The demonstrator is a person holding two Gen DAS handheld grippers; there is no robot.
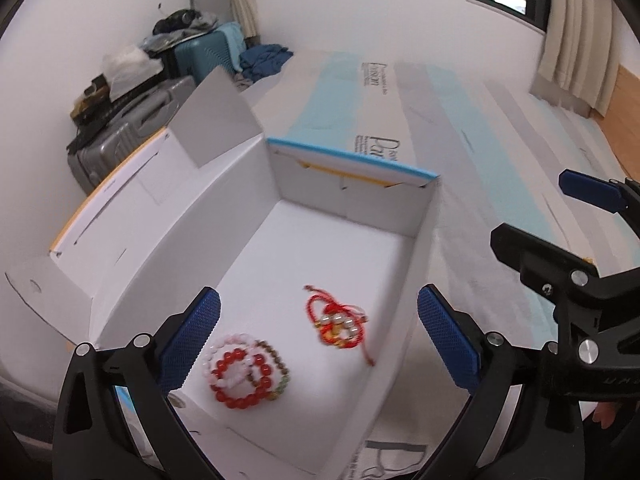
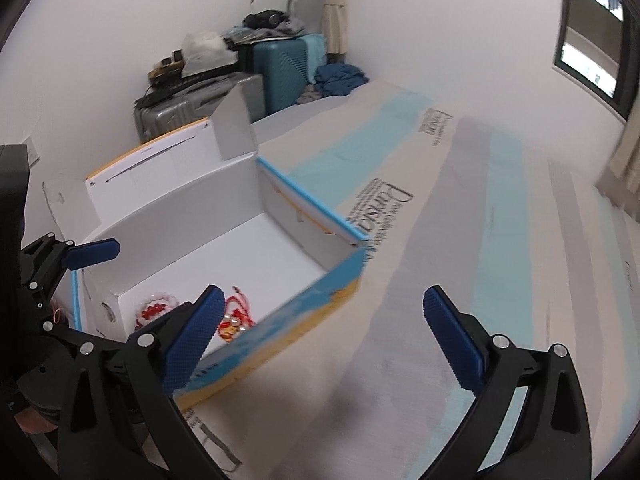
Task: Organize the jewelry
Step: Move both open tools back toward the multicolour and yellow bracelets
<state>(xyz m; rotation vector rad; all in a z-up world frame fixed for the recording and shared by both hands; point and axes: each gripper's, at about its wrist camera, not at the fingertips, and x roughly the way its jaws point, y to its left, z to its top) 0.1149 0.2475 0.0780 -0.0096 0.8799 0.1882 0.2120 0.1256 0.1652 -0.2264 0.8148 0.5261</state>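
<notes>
White cardboard box point(image 1: 256, 184) fills the frame centre; inside, lower middle, lie a cluster of beaded bracelets point(image 1: 245, 372) and, just right, a red cord bracelet point(image 1: 340, 322). Left gripper point(image 1: 318, 342) and right gripper point(image 2: 324, 340) both gape empty.

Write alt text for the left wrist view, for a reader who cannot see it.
An open white cardboard box on a bed holds a cluster of beaded bracelets and, apart from it, a red cord bracelet. The left tool hangs above with its blue pads wide apart and nothing between them. The right tool shows at the right edge, over the striped bedsheet.
</notes>
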